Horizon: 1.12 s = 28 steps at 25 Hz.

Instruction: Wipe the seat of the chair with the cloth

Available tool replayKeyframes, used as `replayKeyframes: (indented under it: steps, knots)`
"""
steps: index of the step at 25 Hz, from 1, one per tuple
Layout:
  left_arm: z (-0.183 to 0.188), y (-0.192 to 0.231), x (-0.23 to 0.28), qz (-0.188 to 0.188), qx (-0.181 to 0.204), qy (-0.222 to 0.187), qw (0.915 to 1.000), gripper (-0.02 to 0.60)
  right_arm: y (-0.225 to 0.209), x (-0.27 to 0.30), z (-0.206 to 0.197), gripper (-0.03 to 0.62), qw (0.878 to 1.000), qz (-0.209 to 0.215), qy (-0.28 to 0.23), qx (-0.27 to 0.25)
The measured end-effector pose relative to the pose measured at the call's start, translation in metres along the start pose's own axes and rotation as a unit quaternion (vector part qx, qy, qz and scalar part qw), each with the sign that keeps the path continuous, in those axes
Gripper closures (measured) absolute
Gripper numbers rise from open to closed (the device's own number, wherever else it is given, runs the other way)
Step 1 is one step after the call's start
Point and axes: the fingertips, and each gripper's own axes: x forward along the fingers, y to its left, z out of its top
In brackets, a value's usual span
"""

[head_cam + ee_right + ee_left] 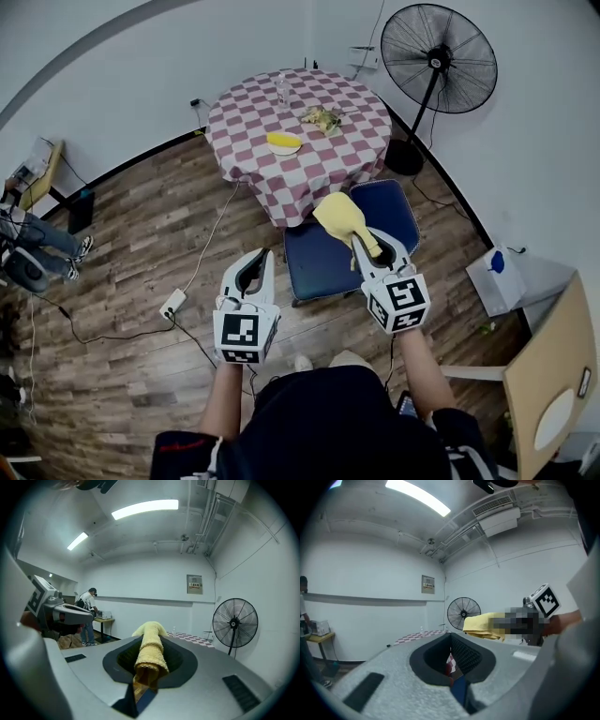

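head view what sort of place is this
Probably a plain indoor test or workshop room rather than a home: a round table with a red-and-white checked cover, a tall black pedestal fan, and bare white walls with exposed ceiling pipes.

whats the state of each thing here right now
right gripper: shut on the yellow cloth
yellow cloth: bunched, held up off the seat
left gripper: shut, empty
blue chair: seat bare, standing at the table's edge
round table: covered with a checked tablecloth
bottle: upright on the table
pedestal fan: upright, blades look still
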Motion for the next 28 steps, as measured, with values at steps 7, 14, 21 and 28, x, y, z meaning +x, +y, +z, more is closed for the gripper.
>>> replayKeyframes:
  steps: [7, 14, 21, 28]
  knots:
    - [-0.006, -0.012, 0.030, -0.024, -0.004, 0.001, 0.9997, 0.566, -0.024, 0.014, -0.014, 0.537, 1.000, -0.003, 0.021, 0.004]
    - [-0.013, -0.016, 0.084, -0.020, -0.009, 0.016, 0.9996, 0.566, -0.062, 0.044, -0.027, 0.537, 0.999, 0.012, 0.030, 0.013]
    - [-0.036, -0.029, 0.153, -0.028, -0.017, 0.053, 0.9981, 0.566, -0.109, 0.087, -0.047, 0.537, 0.998, 0.033, 0.053, 0.022]
    - [-0.072, -0.037, 0.212, -0.010, -0.028, 0.101, 0.9944, 0.566, -0.147, 0.132, -0.093, 0.537, 0.992, 0.070, 0.091, 0.047]
